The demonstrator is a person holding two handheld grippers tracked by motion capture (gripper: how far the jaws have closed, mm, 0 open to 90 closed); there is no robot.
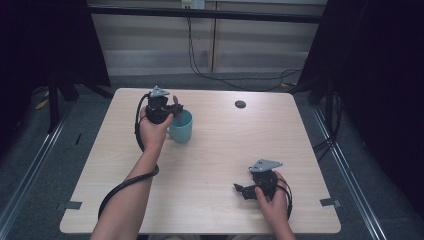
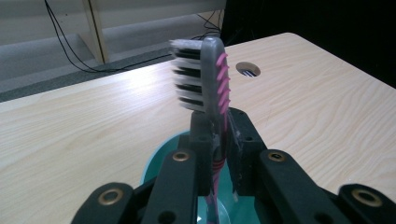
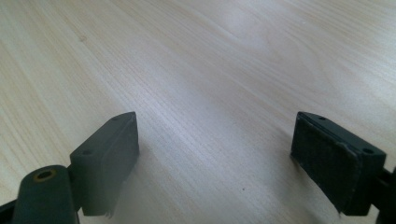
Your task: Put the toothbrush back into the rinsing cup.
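Note:
A pink and grey toothbrush [image 2: 201, 77] with black and white bristles stands upright, head up, between the jaws of my left gripper [image 2: 219, 126], which is shut on its neck. Its handle runs down into a teal cup [image 2: 156, 163] directly below. In the high view the left gripper [image 1: 172, 111] hovers over the rim of the teal cup [image 1: 182, 127] at the table's far left, with the toothbrush [image 1: 177, 106] poking up. My right gripper [image 1: 242, 190] rests low near the front right of the table; its jaws stand wide apart over bare wood [image 3: 215, 140], nothing between them.
The light wooden table [image 1: 220, 150] has a round cable hole [image 1: 240, 104] at the back right of centre, also seen past the brush as the cable hole [image 2: 248, 68]. Black cables trail on the floor behind the table. Dark curtains flank both sides.

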